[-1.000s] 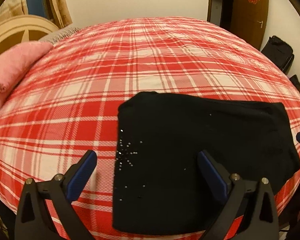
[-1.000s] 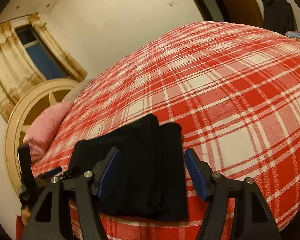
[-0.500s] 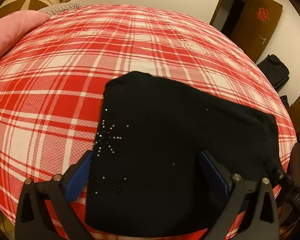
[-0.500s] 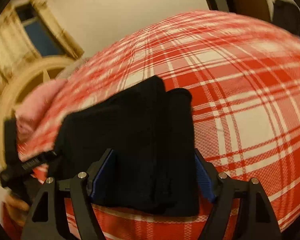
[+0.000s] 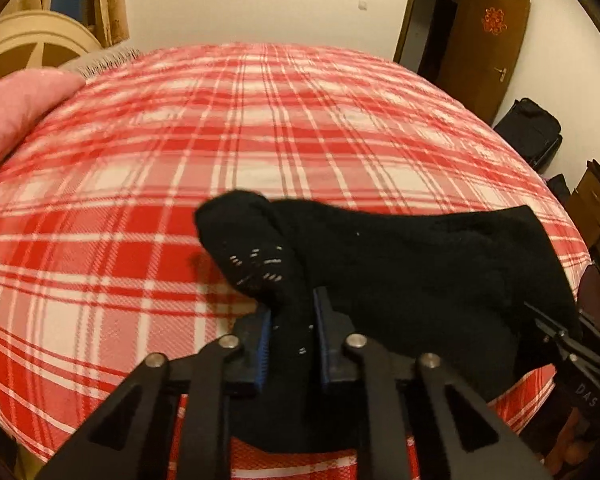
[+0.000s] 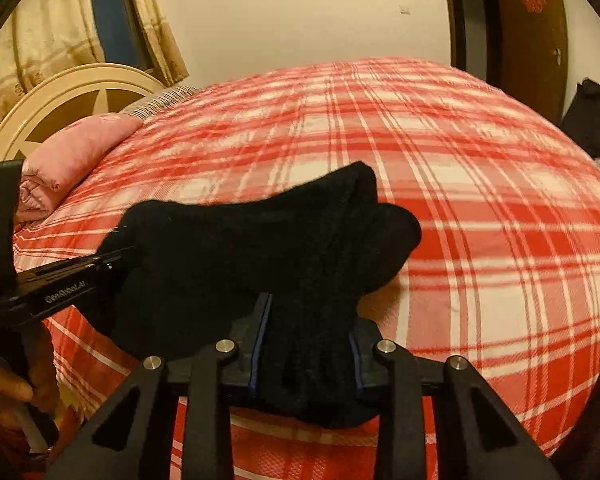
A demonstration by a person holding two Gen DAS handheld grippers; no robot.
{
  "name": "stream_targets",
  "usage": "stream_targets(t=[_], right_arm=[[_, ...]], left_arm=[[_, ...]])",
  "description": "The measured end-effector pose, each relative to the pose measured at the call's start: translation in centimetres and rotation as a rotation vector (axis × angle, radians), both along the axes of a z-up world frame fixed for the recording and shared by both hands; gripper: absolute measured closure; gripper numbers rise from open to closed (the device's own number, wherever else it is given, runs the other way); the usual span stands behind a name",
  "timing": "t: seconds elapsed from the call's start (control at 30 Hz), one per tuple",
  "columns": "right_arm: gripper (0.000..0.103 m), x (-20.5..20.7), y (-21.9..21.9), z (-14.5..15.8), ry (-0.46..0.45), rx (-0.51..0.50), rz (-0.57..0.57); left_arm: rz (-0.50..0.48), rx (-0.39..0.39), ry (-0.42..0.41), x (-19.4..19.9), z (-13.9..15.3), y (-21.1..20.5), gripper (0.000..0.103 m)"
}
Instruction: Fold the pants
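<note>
The folded black pants (image 5: 412, 264) lie near the bed's (image 5: 260, 128) near edge, long axis left to right. The left gripper (image 5: 290, 336) and right gripper (image 6: 306, 344) each pinch bunched fabric.

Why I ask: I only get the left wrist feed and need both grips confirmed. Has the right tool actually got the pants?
Observer: Yes. The right tool is shut on a thick bunch of the black pants, and fabric fills the gap between its fingers.
Operator: Is the cloth on that side flat on the bed?
Observer: No. The corner beside that tool hangs clear of the plaid bedspread, with a shadow beneath it.
Operator: And my left tool from outside?
Observer: The left tool meets the opposite end of the pants, and a hand grips its handle.
</note>
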State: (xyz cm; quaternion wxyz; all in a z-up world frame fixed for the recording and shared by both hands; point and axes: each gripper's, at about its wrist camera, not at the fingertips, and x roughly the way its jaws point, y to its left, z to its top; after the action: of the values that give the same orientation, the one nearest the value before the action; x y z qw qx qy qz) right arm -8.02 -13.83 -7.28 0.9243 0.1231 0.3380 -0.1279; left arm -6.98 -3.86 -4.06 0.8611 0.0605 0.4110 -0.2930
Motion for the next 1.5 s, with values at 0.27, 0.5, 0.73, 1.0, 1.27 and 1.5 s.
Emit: stream_targets(t=[0.27, 0.5, 0.73, 1.0, 1.27, 1.5], right_arm=[[0.07, 4.4, 3.8, 4.5, -0.089, -0.063, 0.194], [0.071, 12.0, 9.3, 8.8, -0.181, -0.093, 0.416], [0.071, 21.2, 14.3, 10.1, -0.252, -0.079, 0.607], [0.071, 31.9, 16.3, 0.9, -0.073, -0.153, 0.666], [0.034, 33.1, 13.9, -1.8, 0.029, -0.169, 0.635], [0.033, 27.7, 12.0, 2.9, -0.149, -0.166, 0.4]], left_arm=[[0.106, -0.031, -0.11, 2.1, 3.4, 3.4, 0.087], [0.289, -0.059, -0.148, 6.8, 5.4, 10.2, 0.088], [0.528, -0.076, -0.223, 10.7, 7.9, 18.8, 0.088], [0.673, 0.035, -0.16, 15.4, 1.2, 22.9, 0.084], [0.804, 0.094, -0.053, 15.4, -4.3, 24.6, 0.018], [0.846, 0.101, -0.052, 14.2, -3.1, 26.4, 0.016]])
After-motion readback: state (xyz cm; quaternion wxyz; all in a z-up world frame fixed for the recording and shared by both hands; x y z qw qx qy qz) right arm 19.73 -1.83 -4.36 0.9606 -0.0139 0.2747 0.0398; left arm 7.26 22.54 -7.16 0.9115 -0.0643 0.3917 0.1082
